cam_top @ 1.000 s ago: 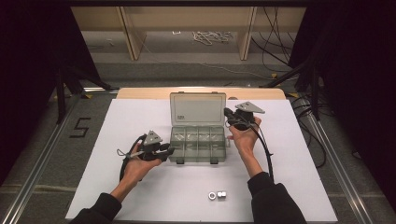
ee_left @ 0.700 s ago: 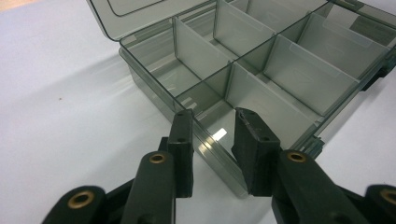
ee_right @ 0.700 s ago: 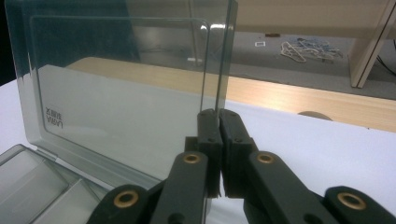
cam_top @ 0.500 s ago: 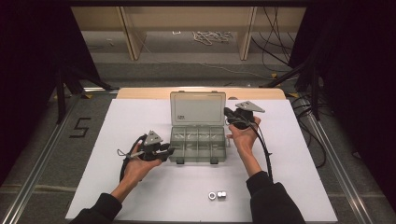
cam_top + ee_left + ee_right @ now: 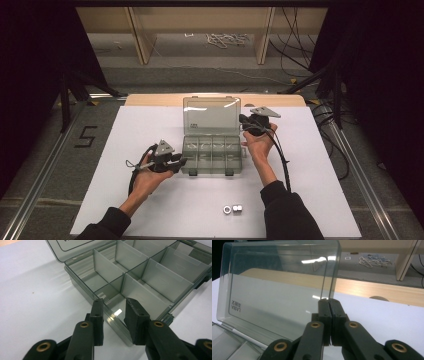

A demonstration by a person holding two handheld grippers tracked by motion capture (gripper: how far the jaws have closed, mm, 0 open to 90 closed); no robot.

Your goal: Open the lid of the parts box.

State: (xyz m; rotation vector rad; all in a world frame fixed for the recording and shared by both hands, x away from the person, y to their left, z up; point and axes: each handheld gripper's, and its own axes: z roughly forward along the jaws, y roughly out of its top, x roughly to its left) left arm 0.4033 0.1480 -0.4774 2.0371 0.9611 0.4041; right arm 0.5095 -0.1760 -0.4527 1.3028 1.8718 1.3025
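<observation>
A clear grey compartment box sits open in the middle of the white table, its compartments bare. Its lid stands nearly upright at the back. My left gripper is at the box's front left corner. In the left gripper view its jaws straddle the side wall, one pad outside and one inside, gripping it. My right gripper is at the lid's right edge. In the right gripper view its jaws are shut on the thin edge of the lid.
Two small silver nuts lie near the table's front edge, between my forearms. A wooden strip runs along the table's back edge. Cables lie on the floor beyond. White table surface spreads on both sides of the box.
</observation>
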